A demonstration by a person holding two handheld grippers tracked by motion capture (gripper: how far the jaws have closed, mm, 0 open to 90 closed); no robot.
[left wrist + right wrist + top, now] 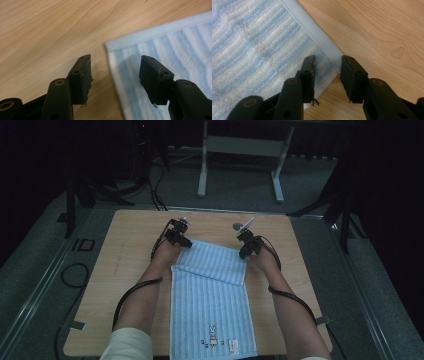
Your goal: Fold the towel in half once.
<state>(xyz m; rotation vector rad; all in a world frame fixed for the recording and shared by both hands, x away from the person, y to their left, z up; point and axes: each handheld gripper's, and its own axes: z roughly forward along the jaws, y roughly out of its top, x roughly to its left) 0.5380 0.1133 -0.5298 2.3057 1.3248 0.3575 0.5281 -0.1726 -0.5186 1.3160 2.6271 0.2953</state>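
- We are working on folding the blue striped towel (212, 300), which is lying flat down the middle of the wooden worktop (125, 250), its far end already doubled back toward us as a short flap.
- The left gripper (115, 75) is hovering at the flap's left corner; its jaws are standing open, one over bare wood and one over the cloth, and they are pressing on nothing.
- The right gripper (328, 75) is sitting at the flap's right corner; its jaws are open too, straddling the hemmed corner, with the cloth between them but not pinched (a narrow gap is showing on each side).
- We are judging the step in hand to be the setting down of the first fold, or a fresh grasp at its corners; we cannot say which.
- The next move is calling for both pairs of jaws to take matching corners, so the edges are staying square.
- No container is standing on the worktop.
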